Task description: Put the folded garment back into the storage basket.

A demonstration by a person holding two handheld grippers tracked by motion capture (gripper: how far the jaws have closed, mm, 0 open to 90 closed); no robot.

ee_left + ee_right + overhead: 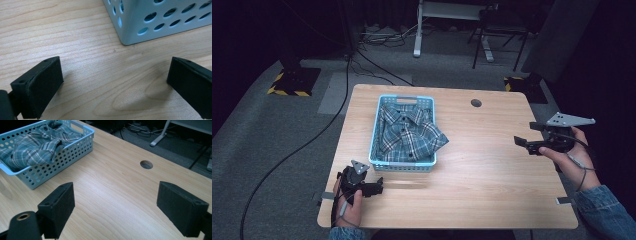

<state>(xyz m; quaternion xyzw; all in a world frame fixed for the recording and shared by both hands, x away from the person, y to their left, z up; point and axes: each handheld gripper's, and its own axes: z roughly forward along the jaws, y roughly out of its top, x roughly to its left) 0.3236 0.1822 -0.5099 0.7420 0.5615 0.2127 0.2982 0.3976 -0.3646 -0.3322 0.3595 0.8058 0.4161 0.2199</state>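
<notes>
A light blue perforated basket (pixel 376 150) stands on the wooden table (pixel 492 170), left of centre. A blue and white plaid shirt (pixel 409 132) lies crumpled inside it, one part draped over the right rim. My left gripper (pixel 378 186) rests low near the table's front left, just below the basket's near corner (pixel 127 35), jaws wide open and empty. My right gripper (pixel 523 144) hovers at the right edge, open and empty, pointing left toward the basket (pixel 75 147) and the shirt (pixel 37 147).
A round cable hole (pixel 476 103) pierces the table at the back right, also seen as a hole (pixel 146 164) ahead of the right gripper. Beyond the table are grey carpet, black cables (pixel 312 135), a white desk leg (pixel 417 30) and hazard-striped bases (pixel 287 90).
</notes>
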